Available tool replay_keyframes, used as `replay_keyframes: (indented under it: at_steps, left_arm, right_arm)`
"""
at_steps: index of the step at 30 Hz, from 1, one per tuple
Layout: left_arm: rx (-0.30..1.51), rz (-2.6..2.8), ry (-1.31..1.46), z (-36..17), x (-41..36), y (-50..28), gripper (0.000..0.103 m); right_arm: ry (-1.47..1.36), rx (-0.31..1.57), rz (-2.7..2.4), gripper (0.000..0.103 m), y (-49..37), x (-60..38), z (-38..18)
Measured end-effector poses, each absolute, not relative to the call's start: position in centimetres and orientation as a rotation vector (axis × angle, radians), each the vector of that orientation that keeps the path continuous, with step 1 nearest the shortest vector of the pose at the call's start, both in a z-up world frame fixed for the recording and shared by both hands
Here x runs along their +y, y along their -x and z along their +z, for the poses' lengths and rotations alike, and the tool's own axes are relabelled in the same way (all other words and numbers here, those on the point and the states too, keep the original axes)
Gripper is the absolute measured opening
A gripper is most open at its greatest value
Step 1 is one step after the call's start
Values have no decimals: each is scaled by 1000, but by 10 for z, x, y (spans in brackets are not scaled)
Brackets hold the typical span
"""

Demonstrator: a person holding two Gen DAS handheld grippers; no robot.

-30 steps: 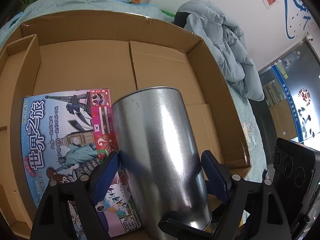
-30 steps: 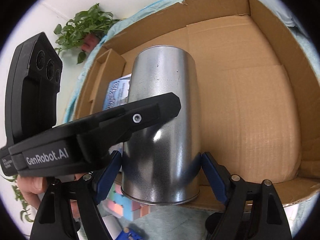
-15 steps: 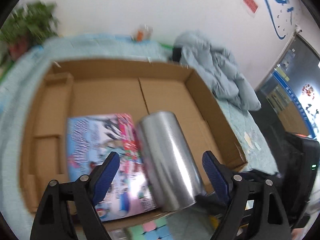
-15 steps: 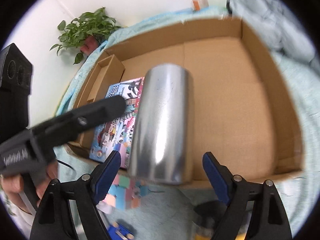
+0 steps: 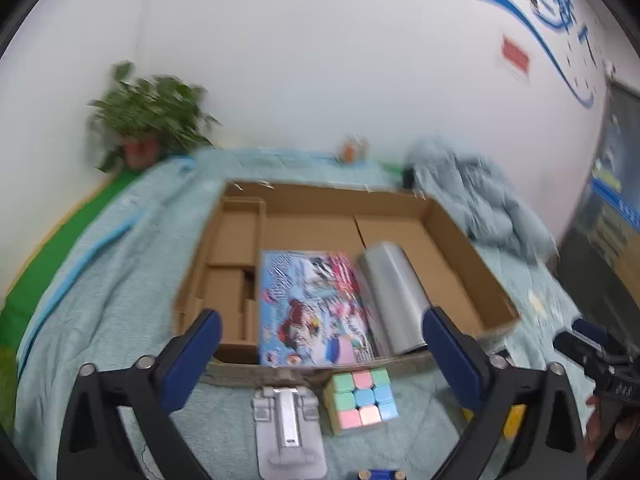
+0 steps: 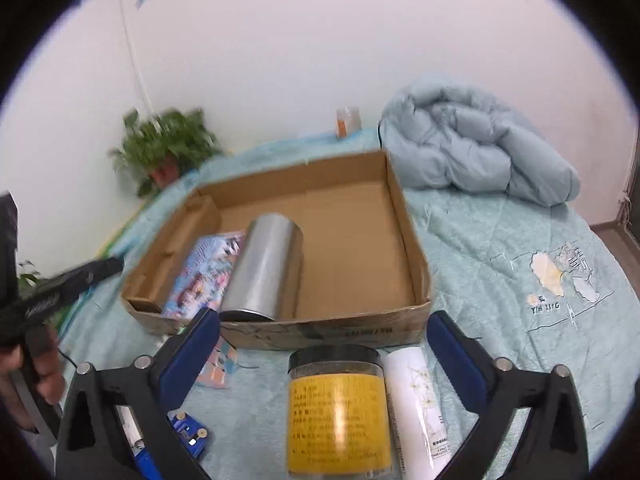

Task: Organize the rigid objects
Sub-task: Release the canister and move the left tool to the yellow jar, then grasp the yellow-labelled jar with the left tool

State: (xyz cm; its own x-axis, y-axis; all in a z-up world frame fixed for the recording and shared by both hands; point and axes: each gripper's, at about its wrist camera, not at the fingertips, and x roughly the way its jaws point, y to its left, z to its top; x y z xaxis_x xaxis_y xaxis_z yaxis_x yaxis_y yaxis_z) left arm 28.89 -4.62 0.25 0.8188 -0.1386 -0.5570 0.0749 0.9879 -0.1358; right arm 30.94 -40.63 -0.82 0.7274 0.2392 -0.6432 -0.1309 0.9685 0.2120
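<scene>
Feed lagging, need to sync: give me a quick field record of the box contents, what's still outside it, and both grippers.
in box: metal canister lying on its side beside game box
container: cardboard box
still outside: pastel cube, yellow-label jar, white tube, grey stand
left gripper: open, holding nothing
right gripper: open, holding nothing

The cardboard box [image 6: 416, 280] sits mid-bed [image 6: 500, 280]. In it the tin [image 6: 264, 268] lies on its side, touching the picture box [image 6: 204, 276] to its left. Before the box's near wall lie a jar [image 6: 338, 408] and a tube [image 6: 416, 400] side by side, a cube [image 5: 362, 398] and a stand [image 5: 286, 428] leftward. A quilt [image 6: 472, 156] is heaped at the far right edge, a plant [image 6: 168, 148] off the far left corner
</scene>
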Motion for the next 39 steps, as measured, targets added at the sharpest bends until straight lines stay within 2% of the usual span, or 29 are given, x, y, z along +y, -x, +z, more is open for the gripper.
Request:
replay_keyframes:
  at_steps: [6,13,14,17,18,25,28,33,39]
  left_arm:
    - [671,-94,123,-22,-37,-261,103]
    - [704,-118,168,-31,-30,-223,103]
    - [717,-131,179,-32,-30,-220,103]
    - [748,-184,196,-34,-36,-217,103]
    - [761,-211,196,-34,-40,-219,103]
    - [937,-484,219,-49,-95,-239,103]
    - [1020,-587,231,-63,-119,-243,102]
    - [1201,-698,295,-97,-146,-250,102]
    - [1284,-740,302,-115,-170,-264,101]
  right_arm:
    - [-127,775,255,103,-290,-406,-18]
    - [-158,997,266,101,-302,-403,-61]
    - [-162,1025,261,99,-304,-404,-67]
    - [-145,1102,236,78,-306,-402,-83]
    - [-155,1118,243,77,-306,-402,-86]
    - [-122,1130,271,75,-266,-391,-79]
    - [-37,1119,353,70,-240,-372,-66]
    - [-137,1121,541,70,-225,-372,-50]
    - [-172,1217,483,74,-245,-379,-79]
